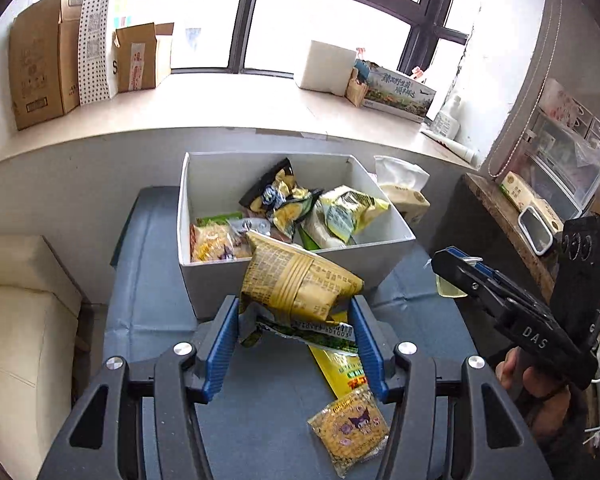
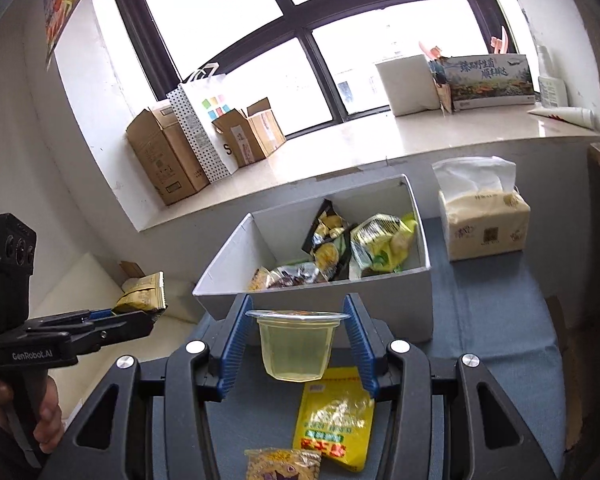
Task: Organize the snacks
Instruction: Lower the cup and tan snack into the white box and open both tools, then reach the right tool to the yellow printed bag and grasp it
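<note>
My left gripper (image 1: 296, 312) is shut on a tan-yellow snack packet (image 1: 300, 280) and holds it above the table just in front of the white box (image 1: 300, 268). The box holds several snack bags (image 1: 300, 208). My right gripper (image 2: 298, 324) is shut on a clear jelly cup (image 2: 294, 344) by its rim, in front of the same box (image 2: 388, 312). A yellow flat packet (image 2: 336, 416) and a small cracker pack (image 2: 284, 464) lie on the blue table cloth below. The right gripper also shows in the left wrist view (image 1: 456, 268), the left gripper in the right wrist view (image 2: 140, 316).
A tissue pack (image 2: 484, 224) stands right of the box. Cardboard boxes (image 2: 168, 156) and a paper bag (image 2: 212, 120) sit on the windowsill behind. A cream cushion (image 1: 16, 320) lies left of the table. A wooden shelf (image 1: 500, 216) with clutter is at the right.
</note>
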### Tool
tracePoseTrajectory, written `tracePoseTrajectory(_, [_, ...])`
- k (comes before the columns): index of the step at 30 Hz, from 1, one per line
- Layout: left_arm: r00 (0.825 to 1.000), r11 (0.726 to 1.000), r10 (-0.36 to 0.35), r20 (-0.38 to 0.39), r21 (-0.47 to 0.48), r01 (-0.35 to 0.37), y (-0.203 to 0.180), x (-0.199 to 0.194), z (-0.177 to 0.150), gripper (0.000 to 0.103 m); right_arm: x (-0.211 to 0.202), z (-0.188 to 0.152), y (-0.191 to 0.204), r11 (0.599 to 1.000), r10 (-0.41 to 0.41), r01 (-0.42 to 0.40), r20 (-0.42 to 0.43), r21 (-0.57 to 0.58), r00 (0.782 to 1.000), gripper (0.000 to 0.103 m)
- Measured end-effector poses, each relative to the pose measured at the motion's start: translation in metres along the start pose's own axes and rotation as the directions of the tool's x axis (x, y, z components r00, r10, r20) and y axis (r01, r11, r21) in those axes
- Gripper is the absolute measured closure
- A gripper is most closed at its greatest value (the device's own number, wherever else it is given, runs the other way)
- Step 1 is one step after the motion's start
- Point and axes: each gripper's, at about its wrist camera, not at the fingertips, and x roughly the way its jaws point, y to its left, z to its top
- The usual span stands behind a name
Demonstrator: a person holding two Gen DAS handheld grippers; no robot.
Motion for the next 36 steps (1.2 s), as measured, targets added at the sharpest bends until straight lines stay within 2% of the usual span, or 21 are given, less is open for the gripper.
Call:
tracePoseTrajectory(4, [0.999, 0.999, 0.025, 0.036, 0.024, -0.026, 0.005, 0.017, 0.032, 0.043, 0.024, 0.033, 0.011, 0.998, 0.036, -0.035, 0.002, -0.043, 0.999, 0.051])
tracePoseTrajectory(6, [0.998, 0.998, 0.043, 0.048, 0.039, -0.045, 0.010, 0.030, 0.048, 0.043, 0.045, 0.047, 0.013, 0.998, 0.041, -0.043, -0.028, -0.056, 0.999, 0.051])
tracePoseTrajectory(11, [0.992, 0.993, 0.112, 0.051, 0.021, -0.113, 0.030, 0.071, 0.079, 0.042, 0.102, 0.073, -0.002, 0.999, -0.007, 0.003, -0.118, -0.034, 0.993, 0.051])
tracePoseTrajectory(15, [0.991, 0.991, 0.131, 0.027, 0.037, -0.132, 0.039, 0.096, 0.088, 0.042, 0.134, 0.076, -0.019, 0.999, -0.041, 0.041, -0.194, -0.005, 0.980, 0.050])
tracePoseTrajectory(16, [0.991, 0.991, 0.130, 0.018, 0.040, -0.131, 0.041, 0.101, 0.089, 0.037, 0.138, 0.075, -0.021, 0.999, -0.047, 0.047, -0.201, -0.003, 0.978, 0.048])
tracePoseTrajectory(17, [0.993, 0.992, 0.120, 0.007, 0.045, -0.121, 0.042, 0.105, 0.090, 0.031, 0.139, 0.075, -0.024, 0.999, -0.050, 0.052, -0.199, 0.006, 0.979, 0.024])
tracePoseTrajectory(18, [0.994, 0.993, 0.113, -0.001, 0.042, -0.113, 0.043, 0.109, 0.089, 0.012, 0.140, 0.076, -0.027, 0.998, -0.052, 0.057, -0.199, 0.018, 0.979, 0.010])
tracePoseTrajectory(19, [0.994, 0.994, 0.108, -0.004, 0.033, -0.107, 0.045, 0.111, 0.088, 0.000, 0.140, 0.076, -0.029, 0.997, -0.056, 0.064, -0.194, 0.034, 0.979, 0.000])
tracePoseTrajectory(22, [0.996, 0.996, 0.090, 0.003, -0.007, -0.090, 0.053, 0.111, 0.085, 0.000, 0.130, 0.080, -0.034, 0.996, -0.049, 0.060, -0.158, 0.065, 0.986, 0.000])
tracePoseTrajectory(26, [0.996, 0.996, 0.086, -0.002, -0.013, -0.086, 0.056, 0.110, 0.084, 0.000, 0.116, 0.082, -0.029, 0.998, -0.059, 0.061, -0.114, 0.019, 0.992, 0.000])
tracePoseTrajectory(34, [0.998, 0.998, 0.055, -0.009, 0.020, -0.055, 0.042, 0.096, 0.078, 0.000, 0.104, 0.075, -0.020, 0.999, -0.042, 0.040, -0.108, -0.021, 0.993, 0.000])
tracePoseTrajectory(36, [0.999, 0.999, 0.040, -0.017, 0.032, -0.039, 0.035, 0.085, 0.070, 0.000, 0.098, 0.068, -0.017, 0.999, -0.040, 0.038, -0.138, -0.021, 0.990, 0.000])
